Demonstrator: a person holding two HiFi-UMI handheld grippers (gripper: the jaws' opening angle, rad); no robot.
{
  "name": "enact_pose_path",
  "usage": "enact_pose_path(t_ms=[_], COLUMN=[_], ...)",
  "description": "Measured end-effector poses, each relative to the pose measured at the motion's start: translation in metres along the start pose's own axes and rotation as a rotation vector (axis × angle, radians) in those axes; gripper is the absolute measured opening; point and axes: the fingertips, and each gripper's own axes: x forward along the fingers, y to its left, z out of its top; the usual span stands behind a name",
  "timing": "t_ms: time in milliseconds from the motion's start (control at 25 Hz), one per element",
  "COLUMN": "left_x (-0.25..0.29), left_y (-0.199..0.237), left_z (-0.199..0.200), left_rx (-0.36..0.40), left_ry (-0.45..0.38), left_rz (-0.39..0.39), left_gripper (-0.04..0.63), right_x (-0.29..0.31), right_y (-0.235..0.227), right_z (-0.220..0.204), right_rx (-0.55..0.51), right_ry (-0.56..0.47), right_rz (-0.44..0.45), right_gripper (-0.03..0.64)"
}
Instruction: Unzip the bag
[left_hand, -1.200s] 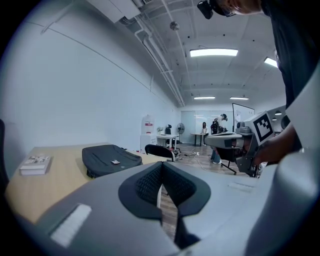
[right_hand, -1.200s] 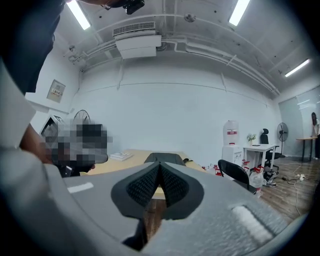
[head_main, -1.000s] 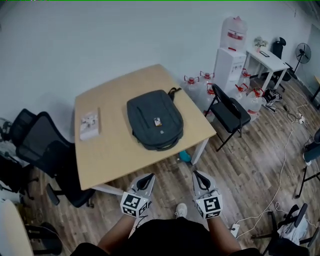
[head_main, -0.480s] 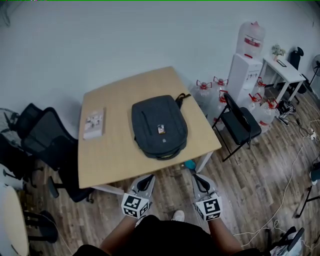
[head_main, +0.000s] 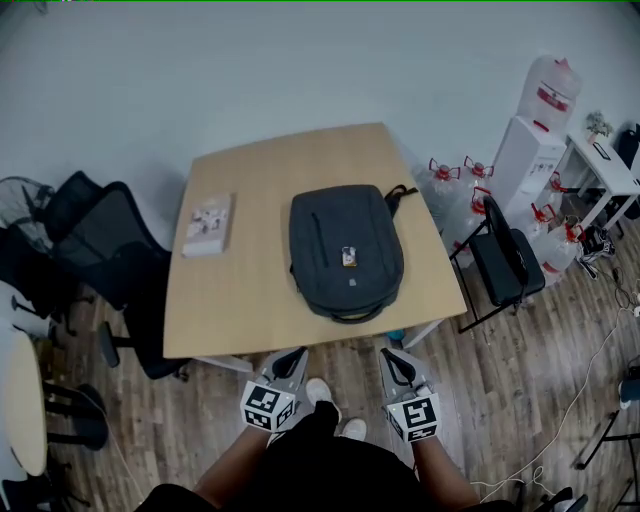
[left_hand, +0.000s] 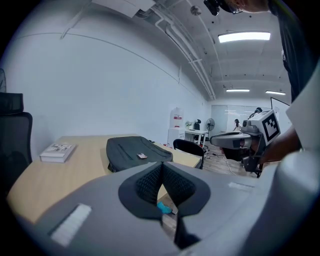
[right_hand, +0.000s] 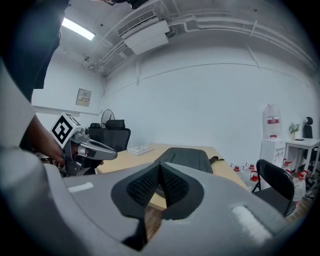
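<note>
A dark grey backpack (head_main: 345, 250) lies flat on the wooden table (head_main: 245, 290), its handle toward the near edge and straps at the far right corner. It also shows ahead in the left gripper view as the backpack (left_hand: 135, 150) and in the right gripper view as the backpack (right_hand: 187, 159). My left gripper (head_main: 297, 356) and right gripper (head_main: 385, 354) hover over the floor short of the table's near edge, both shut with nothing between the pads. Neither touches the bag. The zipper pull is too small to make out.
A white booklet (head_main: 208, 224) lies at the table's left side. Black office chairs (head_main: 95, 250) stand to the left, a black folding chair (head_main: 505, 262) to the right. Water jugs (head_main: 455, 185) and a dispenser (head_main: 528, 150) line the right wall. Cables trail on the floor.
The view has swung so the table and backpack sit more to the right and squarer in front. Both grippers have edged closer to the table's near edge, still shut.
</note>
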Motion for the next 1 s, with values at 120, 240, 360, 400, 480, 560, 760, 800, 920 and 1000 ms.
enact_pose_path(t_ms=[120, 240, 360, 400, 480, 560, 760, 800, 920, 1000], left_x=[0.006, 0.016, 0.028, 0.032, 0.040, 0.047, 0.066, 0.071, 0.083, 0.090], left_y=[0.025, 0.053, 0.079, 0.086, 0.100, 0.112, 0.137, 0.141, 0.144, 0.144], left_z=[-0.004, -0.005, -0.008, -0.010, -0.013, -0.018, -0.030, -0.033, -0.041, -0.049], left_rx=[-0.024, -0.043, -0.056, -0.058, -0.057, -0.058, -0.050, -0.041, -0.024, -0.021], left_ry=[0.012, 0.020, 0.036, 0.043, 0.055, 0.067, 0.101, 0.113, 0.149, 0.167], left_rz=[0.022, 0.046, 0.060, 0.061, 0.059, 0.054, 0.027, 0.021, -0.018, -0.042], left_gripper=[0.018, 0.018, 0.018, 0.018, 0.018, 0.018, 0.018, 0.018, 0.018, 0.018], right_x=[0.026, 0.054, 0.084, 0.093, 0.112, 0.129, 0.167, 0.173, 0.186, 0.191], right_y=[0.003, 0.007, 0.008, 0.009, 0.012, 0.017, 0.026, 0.026, 0.028, 0.030], right_z=[0.004, 0.006, 0.007, 0.006, 0.007, 0.007, 0.006, 0.005, 0.003, 0.002], right_rx=[-0.014, -0.032, -0.042, -0.044, -0.055, -0.071, -0.105, -0.105, -0.111, -0.116], right_ry=[0.015, 0.048, 0.076, 0.089, 0.106, 0.124, 0.139, 0.148, 0.167, 0.180], right_rz=[0.032, 0.074, 0.103, 0.111, 0.131, 0.154, 0.184, 0.187, 0.190, 0.188], right_gripper=[0.003, 0.003, 0.003, 0.003, 0.003, 0.003, 0.003, 0.003, 0.003, 0.003])
